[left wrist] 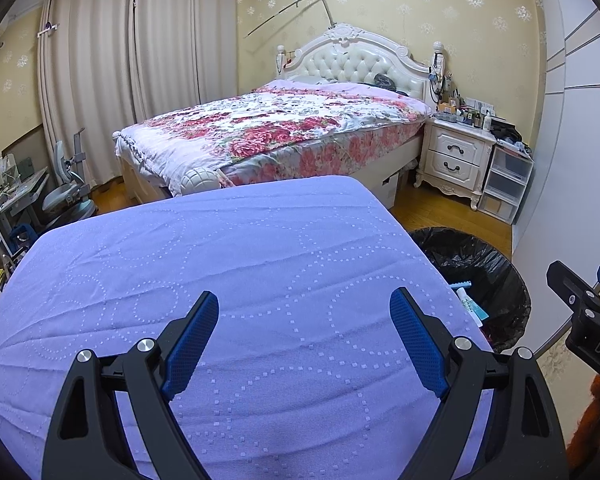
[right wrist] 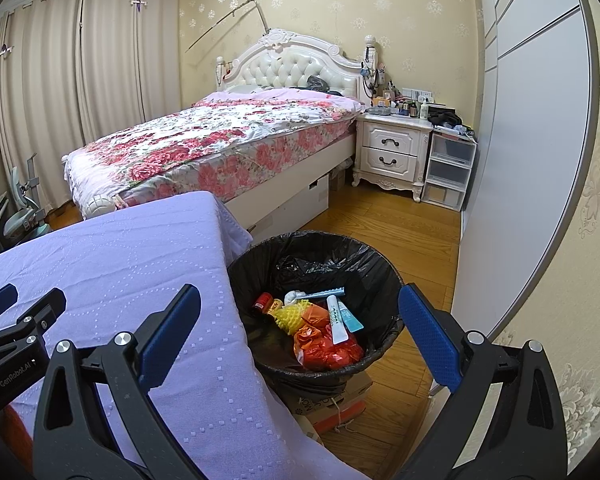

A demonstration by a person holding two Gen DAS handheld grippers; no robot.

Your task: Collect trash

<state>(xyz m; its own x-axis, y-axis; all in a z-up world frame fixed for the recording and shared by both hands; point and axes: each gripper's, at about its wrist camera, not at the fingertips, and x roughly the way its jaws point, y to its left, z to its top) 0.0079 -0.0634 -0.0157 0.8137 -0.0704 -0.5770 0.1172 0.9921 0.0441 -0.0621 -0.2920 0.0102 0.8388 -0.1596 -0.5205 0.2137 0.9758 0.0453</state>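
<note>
- Left claw [left wrist: 304, 344] spread wide, nothing between, over lilac-covered bench [left wrist: 220, 260].
- Right claw [right wrist: 300, 336] spread too, empty, over bench edge and bin.
- Trash [right wrist: 320, 320] inside black-lined bin [right wrist: 256, 252], right of bench, near bed [right wrist: 220, 136].

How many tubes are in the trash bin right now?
2. A white tube lies upright-ish on the red wrappers, and a light blue tube lies just right of it, touching, inside the trash bin. More could be buried underneath.

Floral-quilted bed [right wrist: 220, 140], white nightstand [right wrist: 392, 156], beige curtains [left wrist: 120, 72], patterned wallpaper [right wrist: 420, 20], wood floor [right wrist: 400, 224]
</note>
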